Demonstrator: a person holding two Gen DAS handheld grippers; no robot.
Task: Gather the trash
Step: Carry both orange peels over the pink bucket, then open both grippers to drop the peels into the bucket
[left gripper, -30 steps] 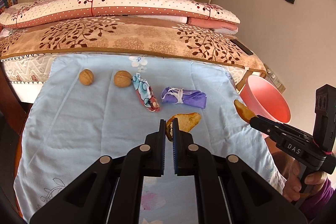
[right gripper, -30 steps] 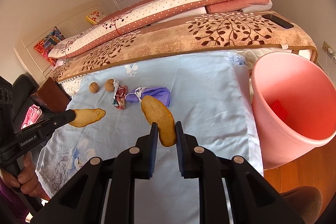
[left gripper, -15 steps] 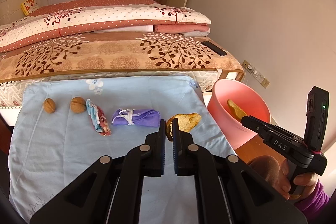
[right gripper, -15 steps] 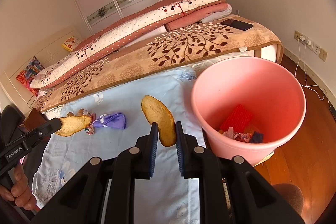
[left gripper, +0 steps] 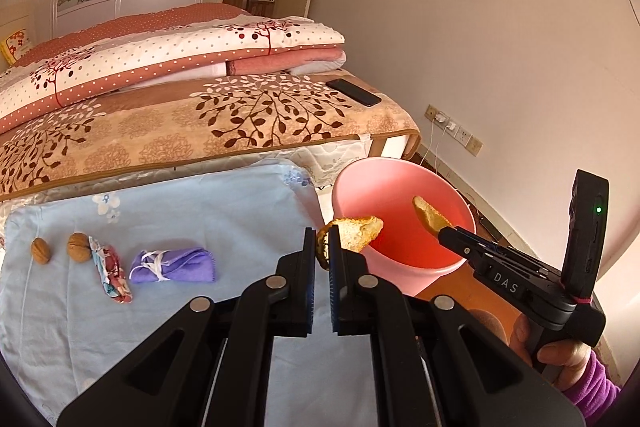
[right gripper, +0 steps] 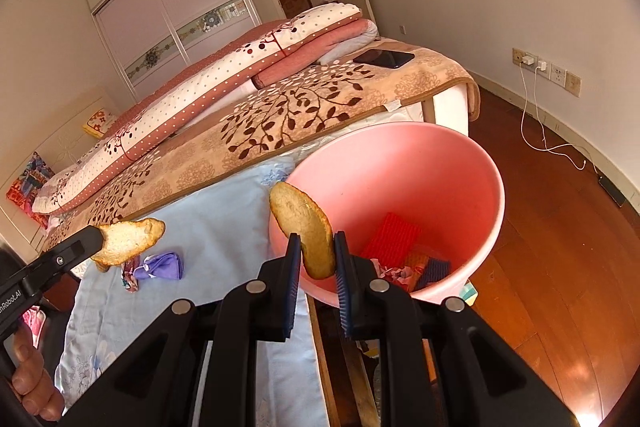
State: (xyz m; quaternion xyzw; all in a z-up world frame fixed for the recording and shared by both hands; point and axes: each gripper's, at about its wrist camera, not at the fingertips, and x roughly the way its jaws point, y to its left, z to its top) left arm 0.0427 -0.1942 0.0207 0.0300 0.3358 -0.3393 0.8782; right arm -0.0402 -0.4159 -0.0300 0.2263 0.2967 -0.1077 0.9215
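Right wrist view: round pink plastic bucket (right gripper: 460, 163) off the blue-clothed worktop's (right gripper: 224, 219) right edge; right tool (right gripper: 316, 259) pinching an oval bread slice (right gripper: 304, 231) above its rim; left tool (left gripper: 323, 251) pinching a torn bread crust (left gripper: 358, 231) near the rim.

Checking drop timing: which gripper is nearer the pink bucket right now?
Right. The right gripper holds its bread slice over the pink bucket opening. The left gripper holds its bread piece at the near rim, mostly above the blue cloth.
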